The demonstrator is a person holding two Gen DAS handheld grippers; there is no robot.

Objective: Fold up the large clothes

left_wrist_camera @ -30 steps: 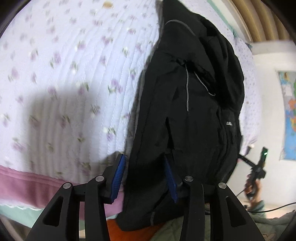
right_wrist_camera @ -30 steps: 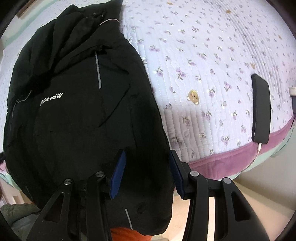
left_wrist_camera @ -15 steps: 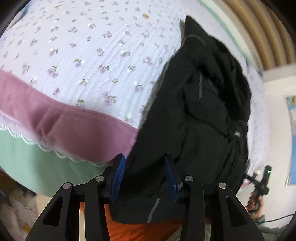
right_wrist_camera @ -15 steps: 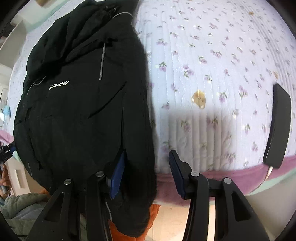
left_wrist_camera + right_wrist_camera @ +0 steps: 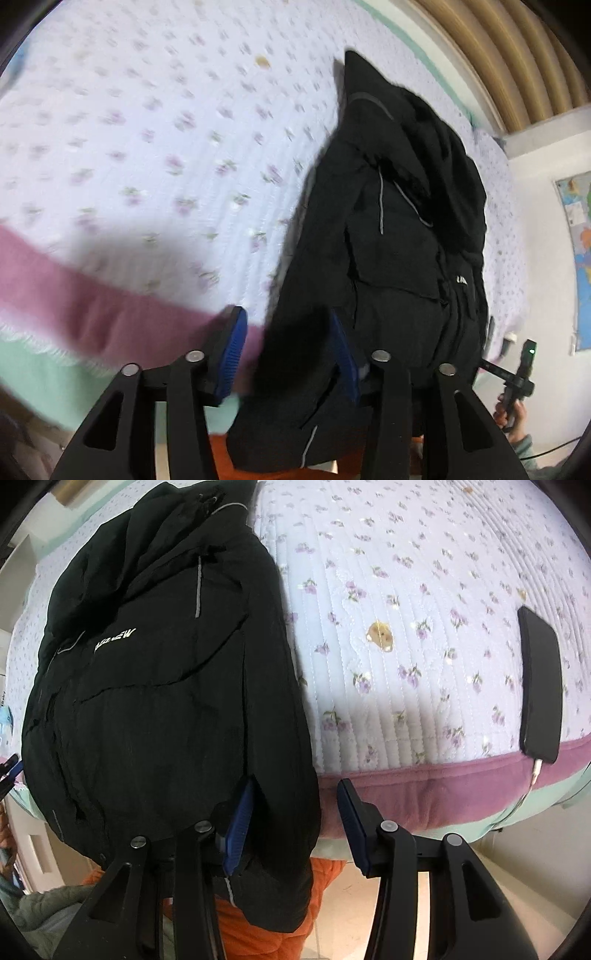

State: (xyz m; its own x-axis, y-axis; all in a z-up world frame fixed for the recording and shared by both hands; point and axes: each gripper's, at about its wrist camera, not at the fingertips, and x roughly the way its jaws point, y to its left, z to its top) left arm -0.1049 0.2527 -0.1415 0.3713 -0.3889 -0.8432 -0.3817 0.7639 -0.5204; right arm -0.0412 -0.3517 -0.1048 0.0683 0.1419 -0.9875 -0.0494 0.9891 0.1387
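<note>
Black jacket (image 5: 399,258) lies lengthwise on the quilted floral bedspread (image 5: 166,155), hem overhanging the edge; left gripper (image 5: 288,350) jaws opening, hem between them, contact seemingly loose; right gripper (image 5: 295,823) half-open astride the jacket's edge; phone (image 5: 541,683) far right.

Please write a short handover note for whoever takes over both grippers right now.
Left gripper: jaws opening, the black jacket hem between them, not clamped.
Right gripper: open, straddling the jacket's other hem edge; no pinch visible.
Jacket lies lengthwise on the flowered quilt, sides folded in, hem hanging over the bed edge. A phone lies off to the side.
Done: sides folded in.
Left: probably grip the hem and fold it up toward the hood.
</note>
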